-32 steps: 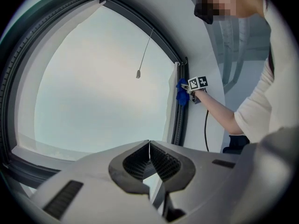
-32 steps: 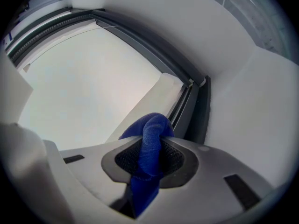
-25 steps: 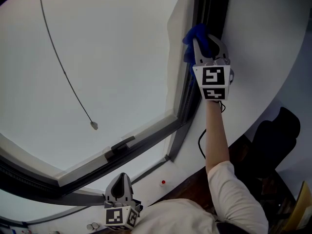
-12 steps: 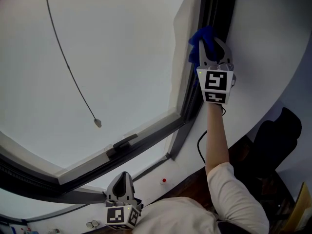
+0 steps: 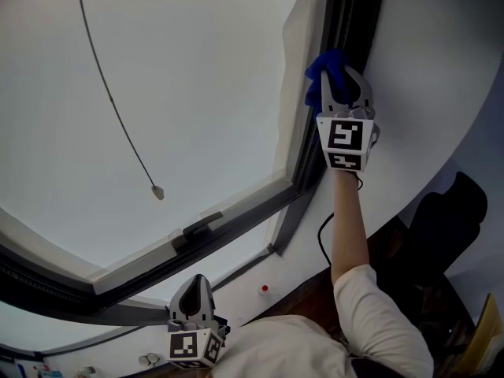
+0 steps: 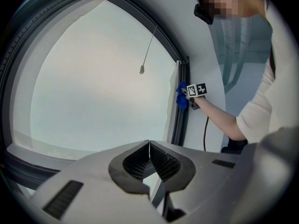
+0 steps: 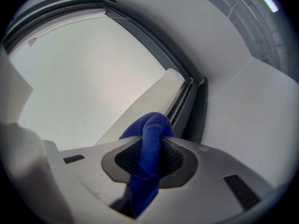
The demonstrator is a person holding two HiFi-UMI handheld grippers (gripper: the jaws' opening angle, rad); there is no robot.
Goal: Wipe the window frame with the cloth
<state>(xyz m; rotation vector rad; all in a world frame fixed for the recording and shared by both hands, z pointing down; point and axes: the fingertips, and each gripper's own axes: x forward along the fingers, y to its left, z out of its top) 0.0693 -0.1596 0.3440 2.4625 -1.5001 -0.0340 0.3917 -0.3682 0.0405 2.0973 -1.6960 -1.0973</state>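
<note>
**Blue cloth pinched tight, up on the side of the frame**

Head view: the right gripper (image 5: 340,81) is up high on an outstretched arm. A soft blue cloth (image 5: 323,71) is bunched at its tips, right against the dark upright of the window frame (image 5: 346,14). The left gripper (image 5: 194,296) sits low by the bottom rail, well apart. A thin cord (image 5: 158,192) hangs across the pale pane.

Left gripper view: the ribbed dark pads (image 6: 135,161) are pressed together with nothing between them.

Right gripper view: the jaws are clamped on the cloth. It's rolled into a fat, woven-looking loop, with its long axis along the jaws and its rounded end poking toward the frame's grooved channels.
</note>
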